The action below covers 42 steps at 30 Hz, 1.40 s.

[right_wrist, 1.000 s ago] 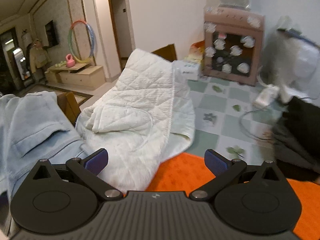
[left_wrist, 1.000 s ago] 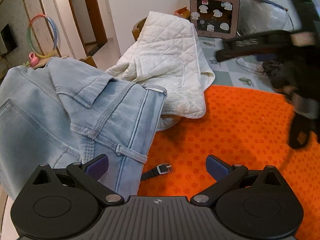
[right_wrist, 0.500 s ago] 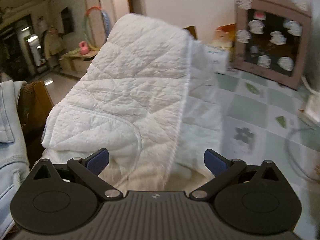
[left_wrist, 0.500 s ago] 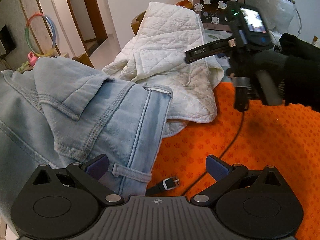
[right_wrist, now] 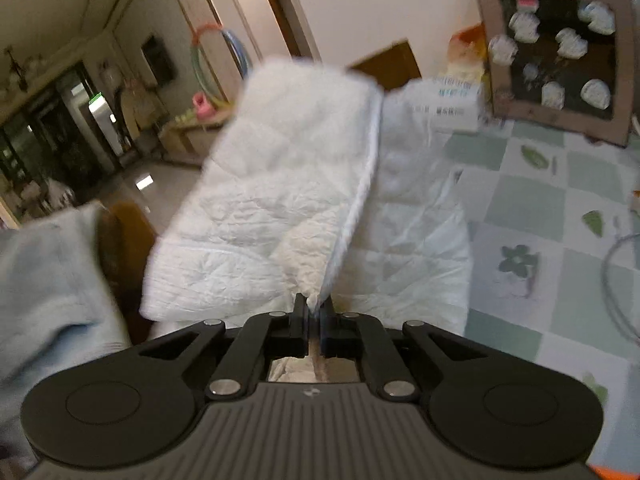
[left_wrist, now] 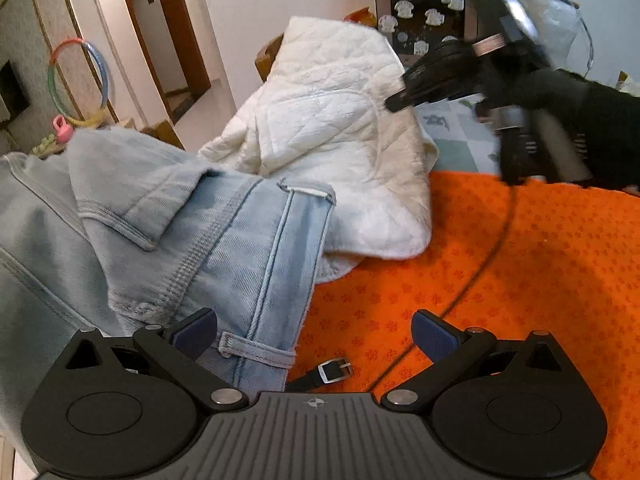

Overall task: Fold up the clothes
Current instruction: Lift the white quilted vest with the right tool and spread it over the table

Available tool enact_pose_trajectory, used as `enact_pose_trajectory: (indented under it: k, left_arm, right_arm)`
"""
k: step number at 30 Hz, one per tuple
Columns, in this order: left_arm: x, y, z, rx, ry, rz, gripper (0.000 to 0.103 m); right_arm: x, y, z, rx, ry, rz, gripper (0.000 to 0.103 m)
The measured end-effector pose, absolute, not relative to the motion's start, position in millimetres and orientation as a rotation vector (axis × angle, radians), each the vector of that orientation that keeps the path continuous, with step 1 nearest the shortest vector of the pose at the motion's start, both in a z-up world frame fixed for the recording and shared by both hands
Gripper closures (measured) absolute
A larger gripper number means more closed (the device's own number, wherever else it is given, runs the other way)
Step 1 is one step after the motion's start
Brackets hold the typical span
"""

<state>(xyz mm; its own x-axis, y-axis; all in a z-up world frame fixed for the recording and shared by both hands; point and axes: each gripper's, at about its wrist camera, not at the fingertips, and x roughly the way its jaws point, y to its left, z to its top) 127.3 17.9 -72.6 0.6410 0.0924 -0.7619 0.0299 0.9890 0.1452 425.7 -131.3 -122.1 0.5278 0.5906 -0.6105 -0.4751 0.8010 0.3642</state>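
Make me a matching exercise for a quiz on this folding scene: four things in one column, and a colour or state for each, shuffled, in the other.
Things:
1. right gripper
2. left gripper
3. jeans
4. table mat

States or colours:
A. orange, with a small flower print
B. jaws wide apart, nothing between the pads
C. light blue denim, lying left of the white quilted garment
D. jaws just closed, pinched on an edge of the white quilted garment

Pairs: 1-D, 2-B, 3-C, 4-A
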Motion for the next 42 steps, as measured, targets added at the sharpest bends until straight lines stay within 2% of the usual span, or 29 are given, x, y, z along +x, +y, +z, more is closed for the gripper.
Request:
enact_pose_trajectory:
  k: [10,18,28,35,38,39,40,41,42]
  left_arm:
    - [83,19,-45,0.131,0.801,0.055,0.0]
    - [43,17,-31,0.143,0.746,0.034,0.0]
    - [23,11,-35,0.175,0.759,-0.033,0.0]
    - [20,-8,-52,0.223,0.798,-0.088,0.0]
    - [27,-18,-57,0.251,0.803,-0.093,0.0]
    - [30,-21,-58,0.261,0.804,-0.094,0.0]
    - [33,-24,-60,0.269,0.805,-0.094,0.0]
    - [36,-27,-62,0.27,0.808,-0.09,0.0]
    - [37,-29,-64,0.271,0.809,-0.086,0.0]
  right_arm:
    - [274,-235,-8,0.194,0.595,0.473,0.098]
    - [135,-338,53,0.256,0.507,0.306,0.098]
    - [-15,-434,34,0.343,0.586,-0.089,0.098]
    - [-57,-466,-10,0.268,0.758,-0.239,0.095]
    - [-60,-457,-21,0.148,0.824,-0.245,0.083]
    - [-60,-452,-21,0.092,0.829,-0.25,0.071]
    - [-60,-445,-20,0.038,0.824,-0.255,0.054]
    - [-61,-440,-18,-0.003,0.807,-0.247,0.046]
    - [-61,-437,-16,-0.028,0.791,-0.224,0.033]
